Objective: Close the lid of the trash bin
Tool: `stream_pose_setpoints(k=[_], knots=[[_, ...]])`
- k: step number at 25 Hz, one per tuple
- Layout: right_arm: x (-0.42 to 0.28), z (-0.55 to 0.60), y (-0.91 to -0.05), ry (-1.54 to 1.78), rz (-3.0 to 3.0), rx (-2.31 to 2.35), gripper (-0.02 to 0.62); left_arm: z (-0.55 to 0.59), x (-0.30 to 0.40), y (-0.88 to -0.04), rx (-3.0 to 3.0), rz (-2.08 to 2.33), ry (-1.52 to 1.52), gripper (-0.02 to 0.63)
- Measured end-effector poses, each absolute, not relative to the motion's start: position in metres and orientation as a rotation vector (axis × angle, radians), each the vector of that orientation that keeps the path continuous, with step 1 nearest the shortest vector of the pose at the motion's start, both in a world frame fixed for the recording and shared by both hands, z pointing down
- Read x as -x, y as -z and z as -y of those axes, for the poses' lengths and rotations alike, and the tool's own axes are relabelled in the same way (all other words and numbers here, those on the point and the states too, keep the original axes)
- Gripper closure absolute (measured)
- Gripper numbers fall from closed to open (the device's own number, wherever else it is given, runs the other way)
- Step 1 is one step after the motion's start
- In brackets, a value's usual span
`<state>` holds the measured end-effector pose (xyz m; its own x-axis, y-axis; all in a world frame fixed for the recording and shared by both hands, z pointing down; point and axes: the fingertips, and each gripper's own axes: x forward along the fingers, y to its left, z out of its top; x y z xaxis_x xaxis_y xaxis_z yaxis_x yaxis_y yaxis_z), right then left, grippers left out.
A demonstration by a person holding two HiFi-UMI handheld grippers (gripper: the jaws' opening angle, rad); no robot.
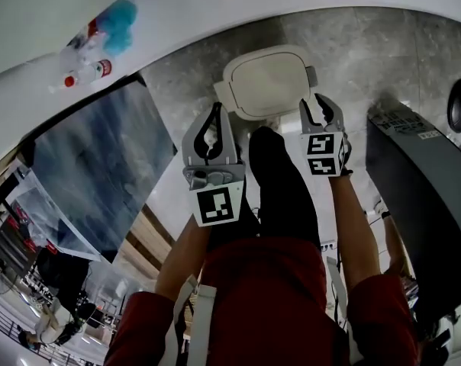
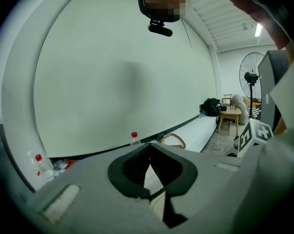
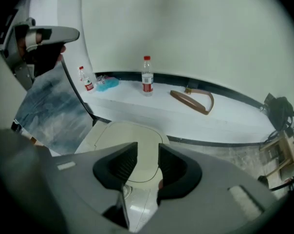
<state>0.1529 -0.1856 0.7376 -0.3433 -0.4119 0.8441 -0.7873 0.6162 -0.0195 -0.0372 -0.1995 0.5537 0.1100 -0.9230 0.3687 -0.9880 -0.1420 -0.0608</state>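
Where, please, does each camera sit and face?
Head view: on the head, steeply down at the closed trash bin; left gripper, right gripper, forearms show.
Left gripper view: on the left gripper, facing a white wall; shut jaws show.
Right gripper view: on the right gripper, down at the trash bin; open jaws show.
Shared: head and right gripper views see the trash bin.

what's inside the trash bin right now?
Nothing of the inside shows. The cream lid lies flat on the trash bin and covers the opening, so any contents are hidden. Nothing sits on top of the lid.
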Motion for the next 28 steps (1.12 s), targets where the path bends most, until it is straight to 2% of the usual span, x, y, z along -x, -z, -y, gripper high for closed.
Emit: stream_pose_setpoints(k=[28], knots=[[-0.014, 0.2, -0.326, -0.055, 2.55, -1.306, 0.472, 0.147, 0.169, -0.312, -2.22, 2.193, -0.21, 0.601]])
